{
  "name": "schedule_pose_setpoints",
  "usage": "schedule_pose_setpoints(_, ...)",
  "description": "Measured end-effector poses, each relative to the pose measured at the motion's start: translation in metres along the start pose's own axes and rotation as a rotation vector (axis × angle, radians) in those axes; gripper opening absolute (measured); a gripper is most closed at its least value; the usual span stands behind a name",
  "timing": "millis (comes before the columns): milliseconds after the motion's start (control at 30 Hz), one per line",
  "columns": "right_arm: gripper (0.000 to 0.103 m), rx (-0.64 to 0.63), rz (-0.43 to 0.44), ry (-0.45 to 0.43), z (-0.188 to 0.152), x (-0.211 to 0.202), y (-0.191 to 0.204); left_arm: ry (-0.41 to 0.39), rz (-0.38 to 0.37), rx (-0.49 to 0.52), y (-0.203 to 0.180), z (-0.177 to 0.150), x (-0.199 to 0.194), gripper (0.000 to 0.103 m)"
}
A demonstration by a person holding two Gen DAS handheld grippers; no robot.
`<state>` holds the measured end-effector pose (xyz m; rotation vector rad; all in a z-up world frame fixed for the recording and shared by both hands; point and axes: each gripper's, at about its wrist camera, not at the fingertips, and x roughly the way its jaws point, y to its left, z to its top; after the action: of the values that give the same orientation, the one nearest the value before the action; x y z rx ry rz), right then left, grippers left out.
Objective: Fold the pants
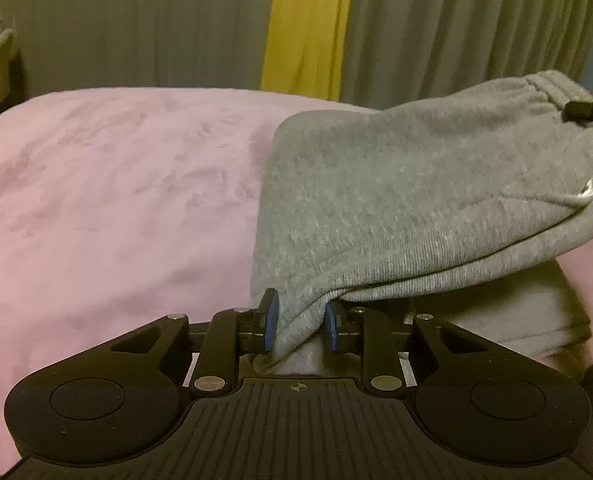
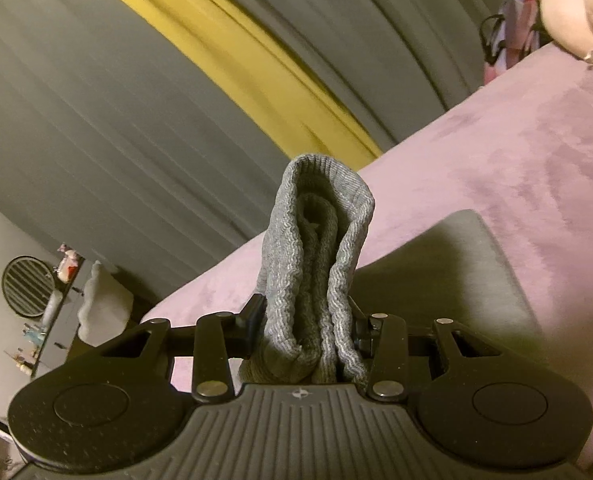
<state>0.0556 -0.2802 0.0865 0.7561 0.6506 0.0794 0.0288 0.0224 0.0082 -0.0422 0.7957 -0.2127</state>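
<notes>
The grey knit pants (image 1: 396, 200) lie on the right side of a pink blanket (image 1: 116, 200), with their upper layer lifted off a lower layer (image 1: 496, 312) that stays flat. My left gripper (image 1: 300, 322) is shut on a gathered edge of the lifted layer, blue pads on both sides. At the far right, one of my right gripper's fingers (image 1: 576, 111) shows at the elastic waistband (image 1: 544, 84). In the right wrist view my right gripper (image 2: 306, 332) is shut on a thick folded bundle of the pants (image 2: 316, 248), which stands up between the jaws, with flat grey cloth (image 2: 436, 272) below.
Grey curtains with a yellow strip (image 1: 308, 28) hang behind the bed. A pale plush toy (image 2: 572, 4) and a bag lie at the bed's far corner. A dark dresser (image 2: 52, 340) with small items and a round slatted object stands beside the bed.
</notes>
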Motion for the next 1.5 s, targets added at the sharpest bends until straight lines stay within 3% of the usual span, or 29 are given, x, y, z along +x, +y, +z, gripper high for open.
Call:
schedule_pose_setpoints(367, 0.040, -0.013, -0.104, 0.016, -0.007, 0.001, -0.046, 0.037, -0.112, 0.041, 0.022, 0.009, 0.006, 0.027)
schedule_pose_setpoints(467, 0.056, -0.037, -0.212, 0.037, -0.010, 0.005, -0.057, 0.017, -0.095, -0.006, 0.036, 0.014, 0.002, 0.032)
schedule_pose_setpoints(533, 0.058, -0.056, -0.273, 0.015, -0.015, 0.000, -0.064, 0.025, -0.106, -0.082, 0.050, 0.019, 0.003, 0.038)
schedule_pose_setpoints(600, 0.066, -0.039, -0.275, 0.032, -0.018, -0.002, -0.075, 0.029, -0.134, -0.135, 0.062, 0.022, 0.002, 0.036)
schedule_pose_setpoints(700, 0.068, 0.021, -0.257, 0.064, -0.023, -0.001, -0.092, -0.016, -0.199, -0.169, 0.072, 0.026, -0.010, 0.041)
schedule_pose_setpoints(800, 0.070, 0.040, -0.238, 0.102, -0.034, 0.003, -0.103, -0.042, -0.188, -0.194, 0.082, 0.033, -0.017, 0.042)
schedule_pose_setpoints(900, 0.070, 0.011, -0.236, 0.087, -0.038, 0.004, -0.103, -0.036, -0.171, -0.229, 0.095, 0.041, -0.017, 0.055)
schedule_pose_setpoints(933, 0.070, 0.010, -0.234, 0.081, -0.038, 0.004, -0.102, -0.017, -0.146, -0.225, 0.094, 0.039, -0.018, 0.055)
schedule_pose_setpoints(1067, 0.070, 0.045, -0.221, 0.086, -0.040, 0.007, -0.103, 0.073, -0.087, -0.164, 0.078, 0.038, 0.010, 0.054)
schedule_pose_setpoints(1200, 0.070, 0.041, -0.228, 0.090, -0.045, 0.006, -0.102, 0.196, -0.008, 0.031, 0.050, 0.027, 0.037, 0.055)
schedule_pose_setpoints(1267, 0.073, 0.020, -0.237, 0.104, -0.046, 0.007, -0.101, 0.211, 0.035, 0.088, 0.043, 0.018, 0.044, 0.058)
schedule_pose_setpoints(1367, 0.079, 0.000, -0.249, 0.115, -0.049, 0.007, -0.101, 0.191, 0.045, 0.103, 0.041, 0.016, 0.042, 0.060)
schedule_pose_setpoints(1500, 0.084, 0.026, -0.234, 0.089, -0.057, 0.007, -0.110, 0.197, 0.057, 0.038, 0.050, 0.014, 0.040, 0.072)
